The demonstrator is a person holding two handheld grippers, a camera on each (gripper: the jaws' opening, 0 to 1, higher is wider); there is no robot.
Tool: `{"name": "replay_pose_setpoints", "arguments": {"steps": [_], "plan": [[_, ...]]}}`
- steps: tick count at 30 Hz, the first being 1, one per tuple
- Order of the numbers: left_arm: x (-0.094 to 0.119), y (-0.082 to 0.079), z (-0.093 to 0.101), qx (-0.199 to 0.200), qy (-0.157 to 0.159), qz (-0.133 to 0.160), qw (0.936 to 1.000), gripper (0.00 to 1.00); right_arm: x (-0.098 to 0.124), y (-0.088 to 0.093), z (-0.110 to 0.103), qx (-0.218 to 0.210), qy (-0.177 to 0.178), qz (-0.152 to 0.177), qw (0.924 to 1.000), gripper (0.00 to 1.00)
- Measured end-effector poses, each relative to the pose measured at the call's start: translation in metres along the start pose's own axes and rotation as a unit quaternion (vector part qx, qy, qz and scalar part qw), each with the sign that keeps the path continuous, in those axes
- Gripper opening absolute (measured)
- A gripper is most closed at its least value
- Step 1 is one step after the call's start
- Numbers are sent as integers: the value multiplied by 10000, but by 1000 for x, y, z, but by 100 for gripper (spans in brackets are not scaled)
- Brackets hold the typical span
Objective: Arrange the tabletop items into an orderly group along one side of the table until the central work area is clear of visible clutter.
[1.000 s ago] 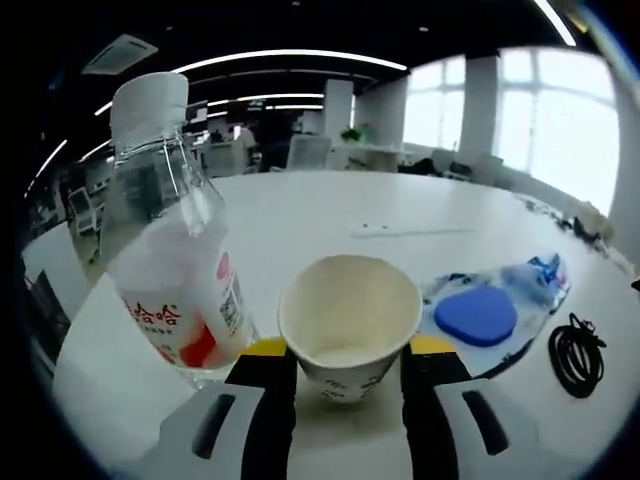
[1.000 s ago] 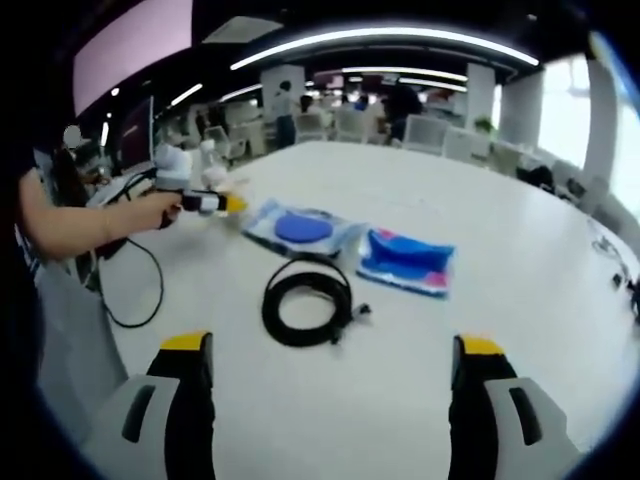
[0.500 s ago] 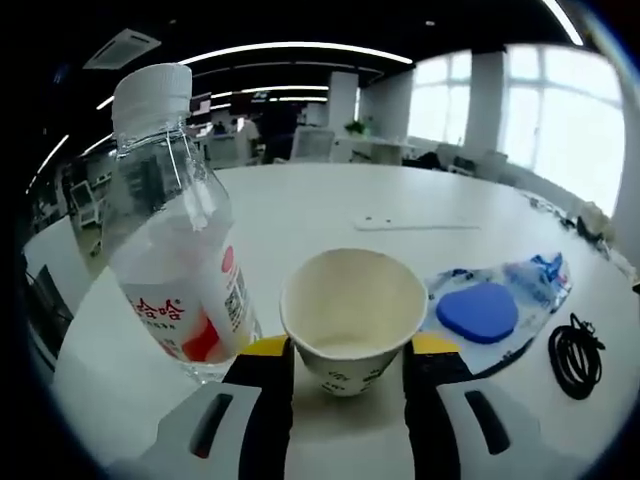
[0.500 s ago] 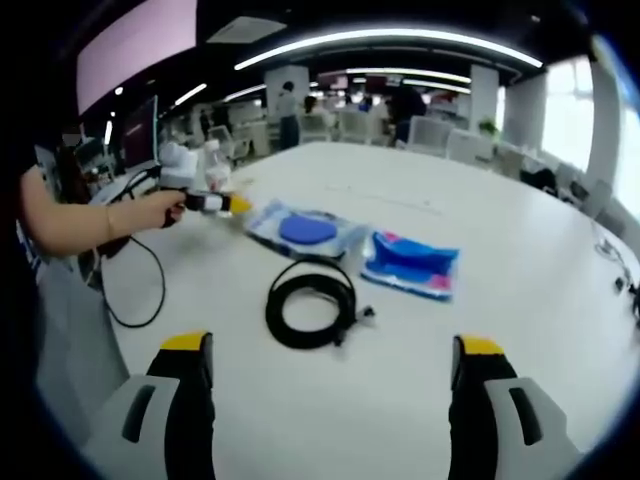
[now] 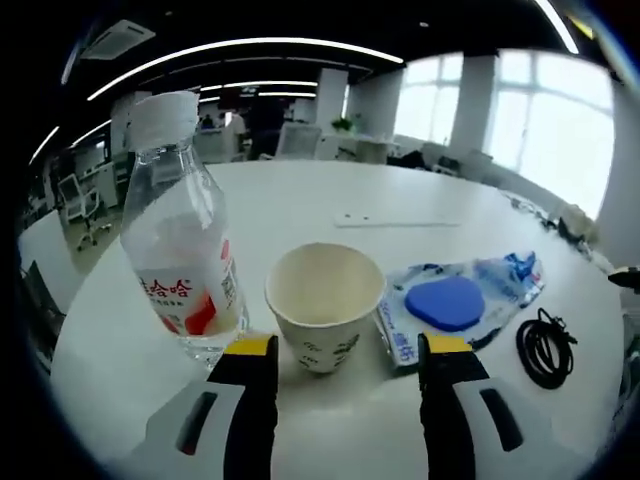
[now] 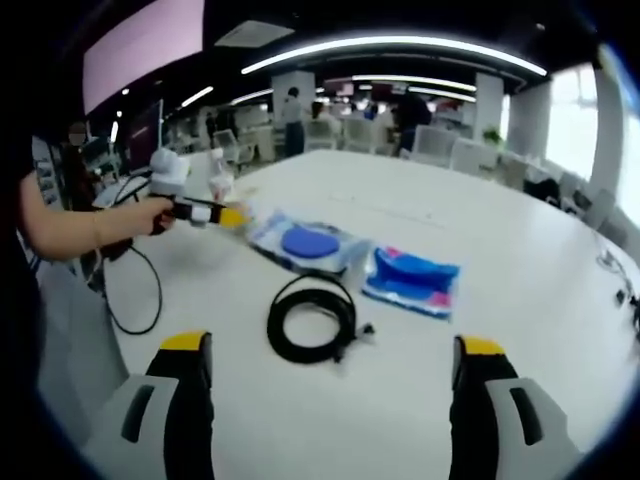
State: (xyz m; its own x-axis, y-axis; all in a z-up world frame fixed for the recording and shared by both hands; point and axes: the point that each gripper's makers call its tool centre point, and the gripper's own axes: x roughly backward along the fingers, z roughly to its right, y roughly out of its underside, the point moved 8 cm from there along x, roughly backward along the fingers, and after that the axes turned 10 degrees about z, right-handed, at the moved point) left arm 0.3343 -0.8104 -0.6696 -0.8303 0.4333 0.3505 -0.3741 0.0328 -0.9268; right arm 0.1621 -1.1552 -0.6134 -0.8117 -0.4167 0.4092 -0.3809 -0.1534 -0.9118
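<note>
A white paper cup (image 5: 322, 305) stands upright on the white table (image 5: 330, 205), just beyond my left gripper (image 5: 348, 350). That gripper is open, with a gap on each side of the cup. Left of the cup stands a clear water bottle (image 5: 180, 240) with a white cap and a red label. To the cup's right lie a blue pad in a clear bag (image 5: 450, 300) and a black cable coil (image 5: 545, 345). My right gripper (image 6: 333, 350) hangs open over the table's near edge, short of the cable coil (image 6: 312, 322). Beyond it lie the blue pad bag (image 6: 308, 243) and a blue-and-pink packet (image 6: 412, 278).
In the right gripper view a person's arm (image 6: 80, 230) holds the left gripper (image 6: 205, 213) at the table's left edge, beside the bottle (image 6: 220, 180). A black cord (image 6: 135, 300) hangs off that edge. Office chairs and desks stand far behind the table.
The left gripper's jaws have spread apart and drawn back a little, letting go of the paper cup. The right gripper has stayed open and nearly still.
</note>
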Motion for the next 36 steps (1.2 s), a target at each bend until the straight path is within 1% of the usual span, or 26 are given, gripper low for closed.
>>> {"name": "replay_pose_setpoints", "arguments": {"steps": [5, 7, 9, 10, 15, 18, 20, 22, 26, 30, 34, 36], "plan": [[16, -7, 2, 12, 221, 38, 9997, 67, 0, -5, -3, 6, -47, 50, 10000, 100], [22, -9, 2, -37, 298, 49, 9995, 72, 1, -7, -5, -21, -79, 64, 9999, 100], [29, -12, 4, -109, 480, 67, 9988, 77, 2, -10, -6, -14, -95, 85, 9999, 100], [34, -14, 3, -131, 517, 68, 9986, 79, 2, -11, -7, -8, -98, 89, 9999, 100], [50, -22, 2, -278, 730, 132, 9969, 88, 5, -18, -12, -27, -129, 153, 9998, 100], [61, -25, 1, -410, 849, 76, 9955, 91, 7, -21, -14, 32, -146, 176, 9997, 100], [70, -26, 0, -462, 836, 42, 9954, 93, 9, -24, -16, 38, -163, 207, 9996, 100], [77, -28, -1, -475, 841, 86, 9953, 94, 11, -26, -17, 21, -177, 229, 9996, 100], [91, -34, -5, -350, 803, 171, 9960, 95, 14, -30, -20, 51, -211, 243, 9995, 100], [102, -40, -6, -360, 781, 216, 9961, 97, 17, -34, -23, 105, -252, 277, 9992, 100], [113, -44, -5, -404, 788, 237, 9958, 99, 20, -34, -24, 5, -233, 153, 9996, 100], [118, -46, -4, -436, 806, 236, 9955, 99, 22, -35, -24, 95, -213, 191, 9995, 100]]}}
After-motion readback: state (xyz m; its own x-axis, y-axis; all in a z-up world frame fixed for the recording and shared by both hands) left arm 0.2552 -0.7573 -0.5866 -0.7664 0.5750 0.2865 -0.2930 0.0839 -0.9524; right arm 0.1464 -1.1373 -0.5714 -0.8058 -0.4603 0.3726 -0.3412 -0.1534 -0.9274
